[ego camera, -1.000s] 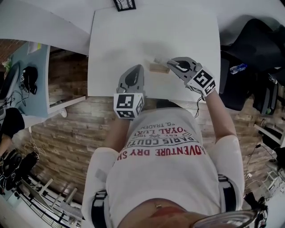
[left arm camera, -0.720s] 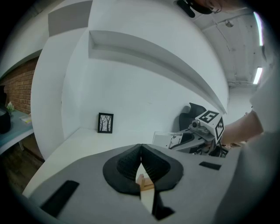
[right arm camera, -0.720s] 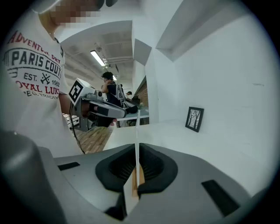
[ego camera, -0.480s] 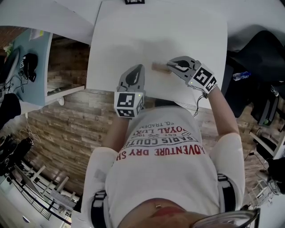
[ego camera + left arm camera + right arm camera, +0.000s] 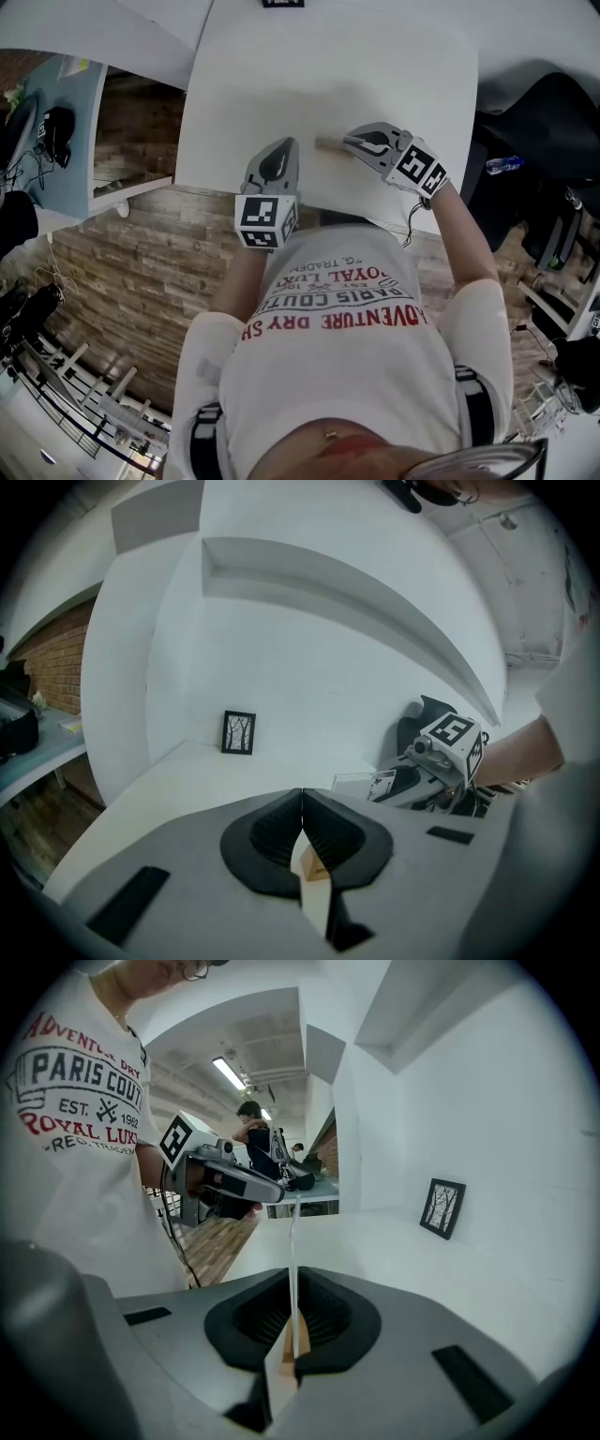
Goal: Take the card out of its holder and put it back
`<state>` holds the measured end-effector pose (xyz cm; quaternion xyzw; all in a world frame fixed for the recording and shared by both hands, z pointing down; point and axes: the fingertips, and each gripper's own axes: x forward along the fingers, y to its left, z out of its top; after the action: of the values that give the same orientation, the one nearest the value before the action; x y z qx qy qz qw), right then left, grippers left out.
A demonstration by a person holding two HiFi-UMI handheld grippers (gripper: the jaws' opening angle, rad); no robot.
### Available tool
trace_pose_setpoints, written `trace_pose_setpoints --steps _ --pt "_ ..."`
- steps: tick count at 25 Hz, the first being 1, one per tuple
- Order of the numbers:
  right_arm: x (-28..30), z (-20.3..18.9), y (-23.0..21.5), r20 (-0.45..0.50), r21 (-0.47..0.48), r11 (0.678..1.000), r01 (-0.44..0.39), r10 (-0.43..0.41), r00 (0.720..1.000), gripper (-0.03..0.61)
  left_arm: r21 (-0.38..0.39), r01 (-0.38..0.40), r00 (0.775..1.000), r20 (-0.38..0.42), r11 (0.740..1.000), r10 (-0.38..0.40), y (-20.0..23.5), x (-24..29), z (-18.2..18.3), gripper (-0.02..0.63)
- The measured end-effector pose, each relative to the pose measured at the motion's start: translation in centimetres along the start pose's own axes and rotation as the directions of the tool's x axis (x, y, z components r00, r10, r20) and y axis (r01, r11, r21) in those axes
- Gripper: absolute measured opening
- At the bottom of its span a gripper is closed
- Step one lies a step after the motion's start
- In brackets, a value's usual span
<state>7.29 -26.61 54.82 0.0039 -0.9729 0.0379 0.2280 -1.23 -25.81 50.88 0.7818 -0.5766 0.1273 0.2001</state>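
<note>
The right gripper (image 5: 292,1283) had its fingers clamped on the card (image 5: 293,1232), which stood upright and edge-on to that camera. Gripping it by one end probably left the free end clear to meet the slot. In the head view the wooden holder (image 5: 330,142) lay on the white counter (image 5: 319,66), just at 9 o'clock of that gripper's tips. Whether the card touched the holder could not be told.

The left gripper (image 5: 281,148) sat at 8 o'clock of the holder, apart from it, its fingers together on nothing that could be made out. It looked parked aside rather than steadying the block. A tan piece showed in the gap below its tips, but what it was stayed unclear.

A small framed picture (image 5: 238,732) of bare trees stood at the counter's 12 o'clock edge.

The person's T-shirt (image 5: 75,1101) read "PARIS COUT", "EST." and "ROYAL LUX". Seen from above it also read "ADVENTURE DRY". The card bore a small dark mark, too small to read.
</note>
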Motion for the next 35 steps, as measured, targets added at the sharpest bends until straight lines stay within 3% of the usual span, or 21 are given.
trace_pose_setpoints --steps 11,19,27,28,30,35 --pt "1.7 -3.8 -0.5 -0.031 0.048 0.994 -0.095 0.097 0.995 0.035 -0.008 -0.028 0.999 -0.040 1.000 0.028 1.0 0.5 -1.3 0.025" --pt "1.7 -4.2 -0.7 0.001 0.103 0.986 -0.131 0.132 0.991 0.035 -0.001 -0.021 0.998 -0.064 1.000 0.021 1.1 0.5 -1.8 0.025" --pt "2.0 -5.4 -0.8 -0.041 0.143 0.986 -0.081 0.088 0.995 0.038 0.023 0.013 0.999 -0.052 1.000 -0.012 0.2 0.0 -1.7 0.025" --pt "2.0 -5.3 -0.9 -0.037 0.144 0.987 -0.071 0.077 0.996 0.055 0.026 0.016 0.999 -0.051 1.000 -0.015 0.2 0.0 -1.6 0.025" --pt "1.9 -4.8 -1.2 -0.016 0.141 0.989 -0.052 0.055 0.998 0.172 0.031 0.021 0.999 -0.045 0.999 -0.019 0.2 0.0 -1.3 0.025" --pt "0.4 -2.5 -1.7 0.027 0.123 0.990 0.065 -0.069 0.997 0.206 0.045 0.045 0.999 -0.026 0.998 -0.043 -0.2 -0.6 -0.7 0.025"
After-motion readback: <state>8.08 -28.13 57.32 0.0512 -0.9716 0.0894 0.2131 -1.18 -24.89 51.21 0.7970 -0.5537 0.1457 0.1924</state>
